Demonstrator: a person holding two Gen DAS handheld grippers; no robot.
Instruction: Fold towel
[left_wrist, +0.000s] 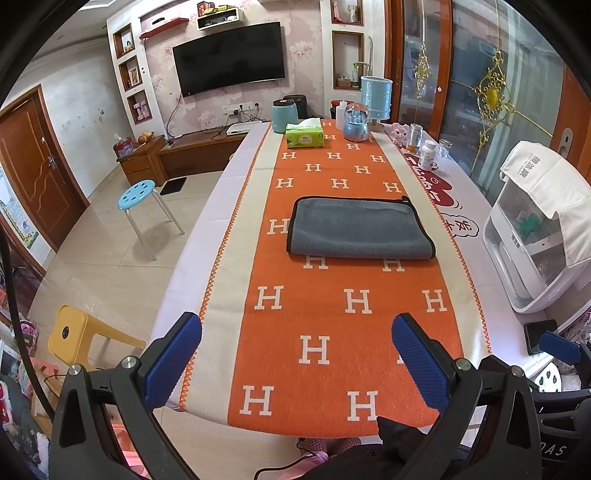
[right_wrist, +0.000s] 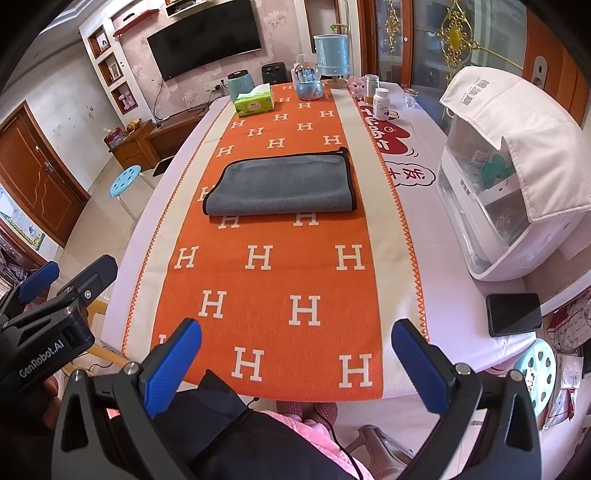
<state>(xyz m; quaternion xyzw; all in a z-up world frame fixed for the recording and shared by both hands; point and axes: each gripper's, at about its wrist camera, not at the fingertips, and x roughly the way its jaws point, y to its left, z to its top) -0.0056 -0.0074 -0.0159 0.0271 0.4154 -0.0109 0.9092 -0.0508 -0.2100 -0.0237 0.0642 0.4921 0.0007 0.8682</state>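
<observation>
Grey towel (left_wrist: 360, 229): lies folded over at least once on the orange runner (left_wrist: 332, 314), mid-table, well ahead of both my grippers. Its rounded fold faces me; the black-bound edges stack at the far side and the right.
Left gripper (left_wrist: 295, 354): blue-padded jaws spread wide and holding nothing, hovering over the near end of the runner.
Right gripper (right_wrist: 297, 356): also spread wide and empty, near the table's front edge, beside the left one.
Risk, layers: as I judge it, pinching only the top layer at a corner would peel the existing fold apart instead of adding a new one.
Risk, runner: the towel sits directly on loose cloth, so a low grasp could catch the runner too and drag it, along with what stands on it.
Risk, alignment: if my two grips lift unevenly, the stacked edges could skew.
Beyond the towel: a green tissue box (left_wrist: 304, 136), a teal canister (left_wrist: 284, 109), a snow globe (left_wrist: 355, 122) and a blue lamp (left_wrist: 376, 99) stand at the far end of the table, well apart from the towel.
Right of the runner: pill bottles (left_wrist: 426, 154), a white appliance (right_wrist: 498, 206) under a cloth cover, and a black phone (right_wrist: 513, 314) near the front corner.
Path: I see nothing between my grippers and the towel.
</observation>
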